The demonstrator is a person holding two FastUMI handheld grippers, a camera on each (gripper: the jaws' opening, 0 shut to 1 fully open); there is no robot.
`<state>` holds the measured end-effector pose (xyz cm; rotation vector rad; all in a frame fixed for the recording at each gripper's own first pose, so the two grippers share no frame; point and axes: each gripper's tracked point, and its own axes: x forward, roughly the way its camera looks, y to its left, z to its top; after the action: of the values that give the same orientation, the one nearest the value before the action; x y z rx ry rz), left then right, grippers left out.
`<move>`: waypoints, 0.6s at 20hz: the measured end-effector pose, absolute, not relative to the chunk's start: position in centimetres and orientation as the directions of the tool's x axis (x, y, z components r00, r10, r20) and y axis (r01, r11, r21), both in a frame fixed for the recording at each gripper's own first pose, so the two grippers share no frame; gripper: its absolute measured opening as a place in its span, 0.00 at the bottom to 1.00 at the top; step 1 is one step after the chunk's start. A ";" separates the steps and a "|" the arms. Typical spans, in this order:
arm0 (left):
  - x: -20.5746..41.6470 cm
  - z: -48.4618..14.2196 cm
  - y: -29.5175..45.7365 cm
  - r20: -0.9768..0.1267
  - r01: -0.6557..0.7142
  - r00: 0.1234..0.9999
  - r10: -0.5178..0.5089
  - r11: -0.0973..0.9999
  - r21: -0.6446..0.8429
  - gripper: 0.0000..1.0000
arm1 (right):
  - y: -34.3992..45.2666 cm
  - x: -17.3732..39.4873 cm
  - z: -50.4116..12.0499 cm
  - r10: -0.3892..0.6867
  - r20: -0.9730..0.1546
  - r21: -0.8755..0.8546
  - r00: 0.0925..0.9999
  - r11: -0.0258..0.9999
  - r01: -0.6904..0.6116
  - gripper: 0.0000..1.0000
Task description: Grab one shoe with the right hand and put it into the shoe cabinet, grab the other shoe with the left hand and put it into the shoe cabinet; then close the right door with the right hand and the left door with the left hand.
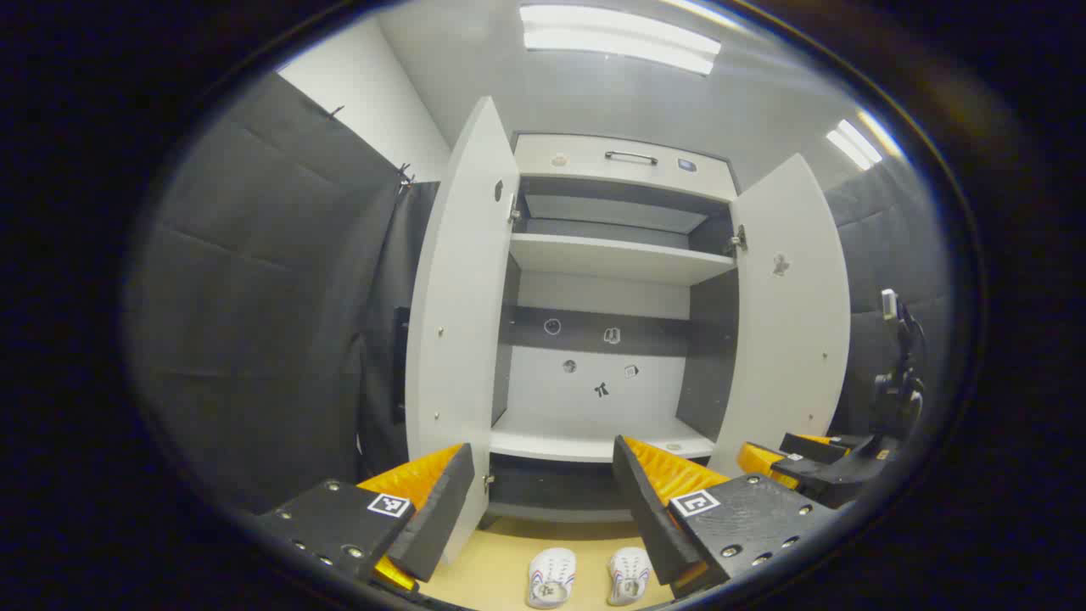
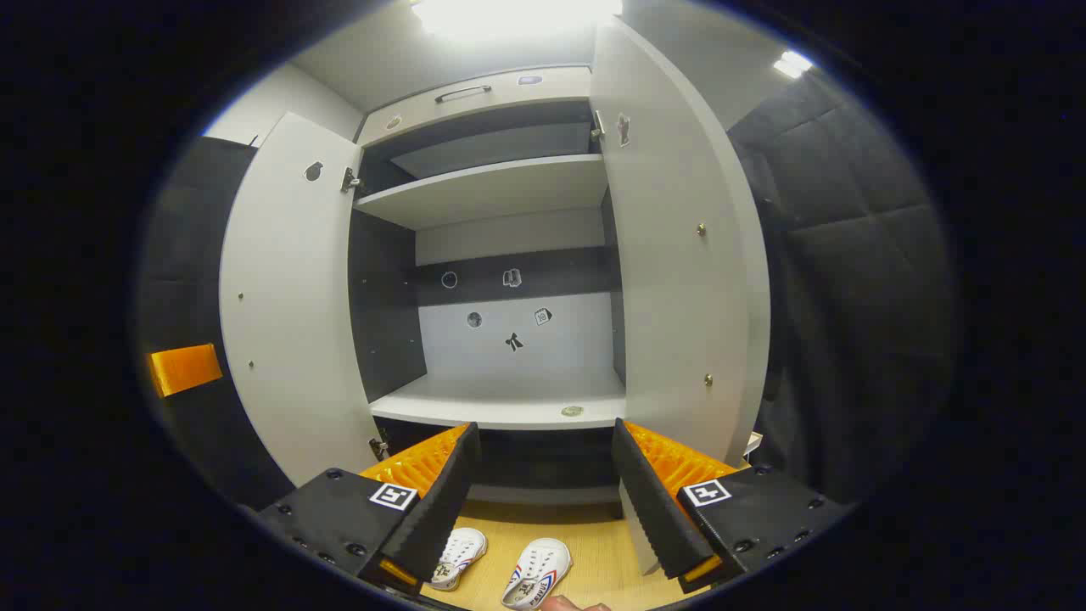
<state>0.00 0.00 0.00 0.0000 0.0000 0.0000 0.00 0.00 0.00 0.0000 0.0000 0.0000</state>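
A white shoe cabinet (image 1: 607, 255) (image 2: 501, 187) stands ahead with both doors swung wide, the left door (image 1: 458, 288) (image 2: 288, 288) and the right door (image 1: 789, 297) (image 2: 679, 229). Its shelves are bare. Two white shoes with red and blue stripes lie side by side on the wooden floor in front of it: one shoe (image 1: 551, 577) (image 2: 458, 556) on the left, the other shoe (image 1: 629, 574) (image 2: 536, 575) on the right. My left gripper (image 1: 543, 488) hangs open above them. My right gripper (image 2: 543, 479) is open too, also above the shoes, and shows at the far right of the left gripper view (image 1: 785, 462).
Padded dark walls (image 1: 254, 297) (image 2: 848, 280) close in on both sides. A top drawer with a handle (image 1: 630, 157) (image 2: 462, 92) caps the cabinet. A stand with a device (image 1: 899, 373) sits at the right. A fingertip (image 2: 564, 604) shows at the bottom edge.
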 end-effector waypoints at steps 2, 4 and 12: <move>-0.7 -0.4 0.5 -0.018 -0.001 1.000 0.002 1.000 0.007 0.94 | 0.6 0.0 0.1 -0.012 -0.020 -0.008 1.000 1.000 0.012 0.98; -0.7 -0.7 0.9 -0.023 0.009 1.000 -0.010 1.000 -0.027 0.94 | 0.7 -0.2 0.8 -0.022 0.003 -0.008 1.000 1.000 0.022 0.98; -0.9 -1.7 2.3 -0.009 0.040 0.999 -0.040 0.999 -0.032 0.95 | 1.3 -0.6 -0.9 -0.063 -0.019 -0.012 0.998 0.998 0.063 0.98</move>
<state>-0.90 2.29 -1.72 -0.0322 0.0095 -0.0400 -0.63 1.33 -0.93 -0.0116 0.0189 -0.0634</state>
